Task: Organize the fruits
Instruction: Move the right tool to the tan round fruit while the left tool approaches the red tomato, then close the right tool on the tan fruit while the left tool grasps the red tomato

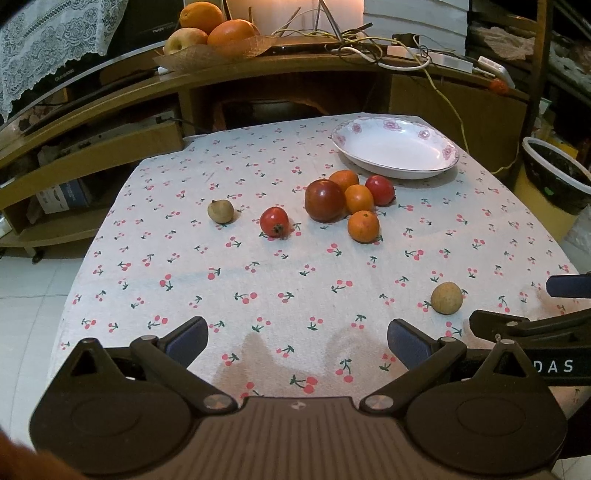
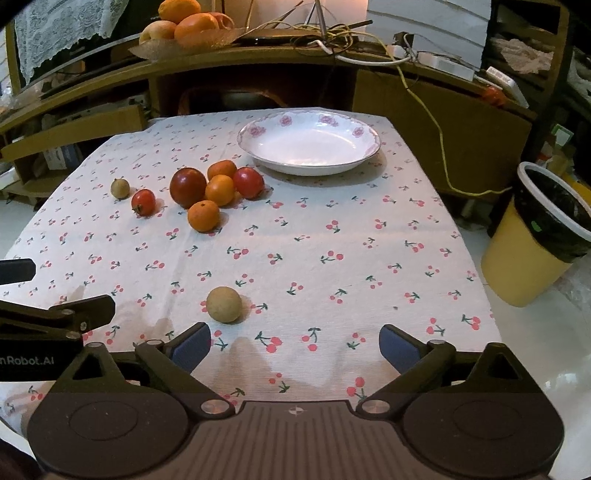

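Note:
A white flowered plate [image 1: 395, 147] [image 2: 308, 144] sits empty at the far side of the cherry-print table [image 1: 295, 280]. In front of it lies a cluster: a dark red apple [image 1: 325, 200] [image 2: 187, 187], three small oranges [image 1: 363, 226] [image 2: 203, 215] and a red tomato [image 1: 379, 189] [image 2: 248, 182]. A second tomato [image 1: 274, 222] [image 2: 143, 202] and a tan round fruit [image 1: 220, 211] [image 2: 120, 188] lie left of the cluster. Another tan fruit [image 1: 447, 298] [image 2: 224, 305] lies near the front. My left gripper [image 1: 297, 345] and right gripper [image 2: 295, 345] are both open and hold nothing.
A wooden shelf unit [image 1: 258, 66] behind the table carries a basket of oranges and an apple [image 1: 210, 29], cables and a power strip. A yellow bin with a black liner [image 2: 543, 236] stands right of the table. White tiled floor lies on the left.

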Demonstrator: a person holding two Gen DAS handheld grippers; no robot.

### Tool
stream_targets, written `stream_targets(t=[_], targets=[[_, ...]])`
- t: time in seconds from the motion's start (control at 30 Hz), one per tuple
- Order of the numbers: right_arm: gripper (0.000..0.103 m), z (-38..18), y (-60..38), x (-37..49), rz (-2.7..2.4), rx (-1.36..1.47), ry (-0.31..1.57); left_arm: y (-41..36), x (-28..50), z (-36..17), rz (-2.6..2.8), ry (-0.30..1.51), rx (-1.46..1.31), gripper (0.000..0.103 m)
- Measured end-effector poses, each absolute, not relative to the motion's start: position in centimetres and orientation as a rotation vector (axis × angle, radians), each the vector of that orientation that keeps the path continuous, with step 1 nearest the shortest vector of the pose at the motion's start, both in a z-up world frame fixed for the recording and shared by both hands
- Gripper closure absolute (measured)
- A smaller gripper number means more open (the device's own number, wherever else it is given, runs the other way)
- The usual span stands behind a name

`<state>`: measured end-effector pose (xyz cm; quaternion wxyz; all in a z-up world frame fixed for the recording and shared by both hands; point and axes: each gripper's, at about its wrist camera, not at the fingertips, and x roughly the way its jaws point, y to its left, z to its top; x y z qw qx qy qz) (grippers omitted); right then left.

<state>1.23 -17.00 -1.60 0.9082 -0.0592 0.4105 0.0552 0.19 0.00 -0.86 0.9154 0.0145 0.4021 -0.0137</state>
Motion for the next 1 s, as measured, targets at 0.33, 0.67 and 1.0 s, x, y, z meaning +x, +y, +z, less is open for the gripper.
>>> stream_targets(t=[0.33, 0.67, 1.0], targets=[[0.014, -1.8, -16.5, 1.5, 0.154, -0.127, 0.850, 0.2, 0.2, -0.6, -0.041, 0.819, 0.030, 0.000], [0.034, -2.1, -15.8, 2.6, 0.216, -0.137, 0.864, 0.2, 0.6, -0.8, -0.053, 0.807, 0.060, 0.000], [0.065, -2.9, -14.3, 3.7, 0.310, -0.186, 0.889, 0.6, 1.3, -1.4, -0.051, 0.795, 0.081, 0.000]])
